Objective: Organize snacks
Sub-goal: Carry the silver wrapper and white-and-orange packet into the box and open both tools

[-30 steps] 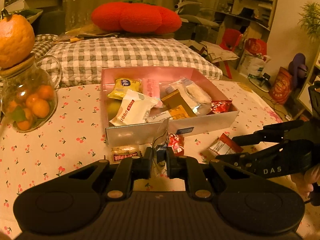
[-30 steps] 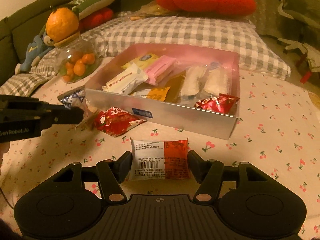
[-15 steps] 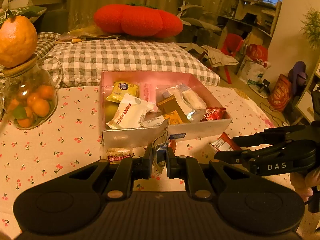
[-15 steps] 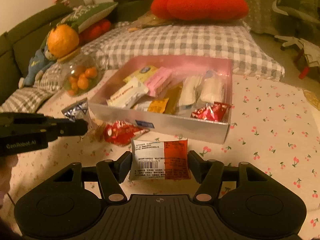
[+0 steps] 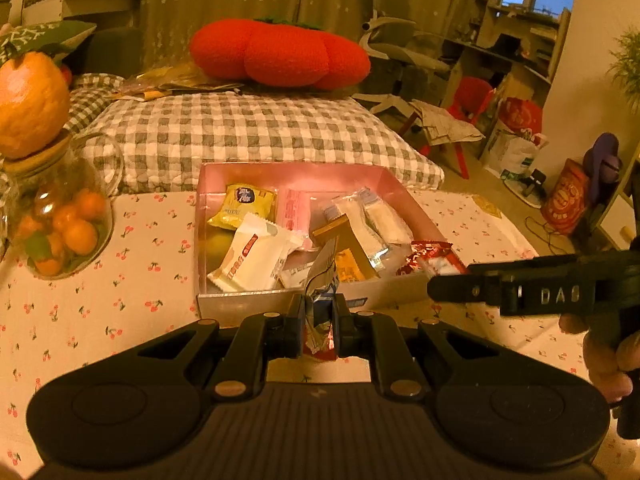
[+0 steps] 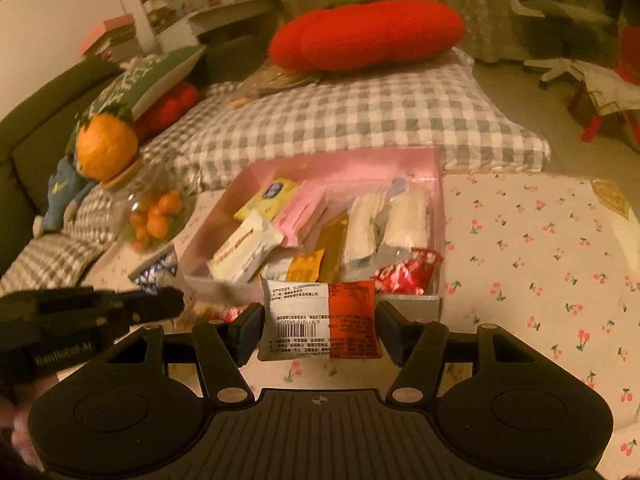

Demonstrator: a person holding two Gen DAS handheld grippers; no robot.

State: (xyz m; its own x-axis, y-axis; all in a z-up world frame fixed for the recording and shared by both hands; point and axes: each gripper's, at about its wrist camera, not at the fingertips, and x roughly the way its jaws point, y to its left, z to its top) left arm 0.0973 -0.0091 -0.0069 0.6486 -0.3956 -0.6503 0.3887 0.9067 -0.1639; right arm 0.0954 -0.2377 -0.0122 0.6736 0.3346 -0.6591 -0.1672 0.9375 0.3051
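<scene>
The left gripper has its fingers clenched on a crumpled silver-and-blue snack wrapper, which stands up between them just before the near wall of the pink snack box. The right gripper fingers grasp a red-and-white snack packet by its two ends, barcode side up, held off the cherry-print counter just short of the box. A red foil snack lies beyond the packet, at the box's near right corner.
</scene>
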